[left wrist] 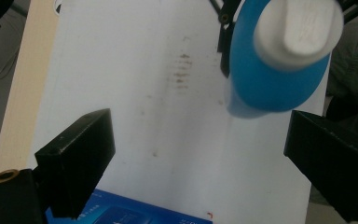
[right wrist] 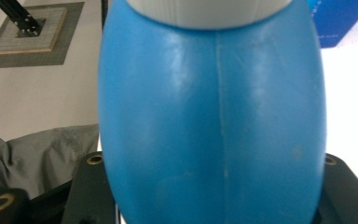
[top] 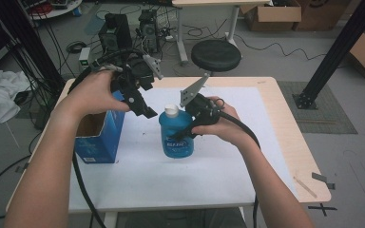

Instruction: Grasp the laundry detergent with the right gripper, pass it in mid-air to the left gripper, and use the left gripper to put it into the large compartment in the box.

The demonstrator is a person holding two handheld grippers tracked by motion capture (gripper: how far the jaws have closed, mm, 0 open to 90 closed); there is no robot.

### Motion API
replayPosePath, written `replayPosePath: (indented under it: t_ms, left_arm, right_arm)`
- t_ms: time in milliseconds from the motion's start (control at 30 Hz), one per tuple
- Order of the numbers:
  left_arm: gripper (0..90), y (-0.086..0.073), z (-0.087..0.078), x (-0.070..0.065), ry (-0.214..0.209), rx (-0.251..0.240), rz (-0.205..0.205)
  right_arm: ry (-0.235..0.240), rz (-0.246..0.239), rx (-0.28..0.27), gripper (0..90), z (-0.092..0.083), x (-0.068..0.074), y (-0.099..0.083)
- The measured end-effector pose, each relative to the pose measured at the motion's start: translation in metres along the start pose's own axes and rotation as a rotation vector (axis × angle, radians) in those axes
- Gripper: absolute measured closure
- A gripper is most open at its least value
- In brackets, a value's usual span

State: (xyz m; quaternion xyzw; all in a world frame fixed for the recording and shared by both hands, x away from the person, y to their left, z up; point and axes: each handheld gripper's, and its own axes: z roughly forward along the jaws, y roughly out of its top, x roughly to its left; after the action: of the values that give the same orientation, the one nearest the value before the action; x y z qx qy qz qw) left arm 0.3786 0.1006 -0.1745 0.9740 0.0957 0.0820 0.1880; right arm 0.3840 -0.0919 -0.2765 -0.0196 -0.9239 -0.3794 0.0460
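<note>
At about nine o'clock on the bench (top: 266, 95) stands an open blue carton (top: 100, 137), its mouth facing up, apparently so that things can go in or come out from above. Just over its twelve o'clock edge hangs the left gripper (top: 145, 111), tilted down toward three o'clock; its jaws stand wide with nothing between them. In the left gripper view they frame bare white bench cover, with the carton's blue top at six o'clock and the bottle's cap at one o'clock. That aim suggests the left hand (top: 92, 92) is kept ready, perhaps to deal with the white cap (top: 171, 110).

At the centre of the bench is the blue bottle (top: 176, 135), upright, gripped around its body by the right gripper (top: 190, 128), which comes in from three o'clock. The right gripper view shows the blue wall pressed between the jaws, cap at twelve o'clock. Holding the body low leaves the cap free, likely so that the other jaws can reach it.
</note>
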Motion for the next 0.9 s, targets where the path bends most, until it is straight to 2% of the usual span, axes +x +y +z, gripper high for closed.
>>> replayPosePath:
  t_ms: [333, 600, 900]
  left_arm:
    - [8.4, 0.013, 0.006, -0.009, -0.037, 0.008, 0.032]
    - [8.5, 0.025, 0.018, -0.016, -0.057, 0.034, 0.064]
    - [8.9, 0.032, 0.024, -0.022, -0.068, 0.052, 0.093]
  right_arm:
    - [0.008, -0.005, 0.002, 44.4, 0.002, 0.000, 0.011]
    - [0.009, -0.005, 0.009, 44.4, 0.001, 0.001, 0.011]
    - [0.010, -0.009, 0.008, 44.3, 0.001, 0.002, 0.011]
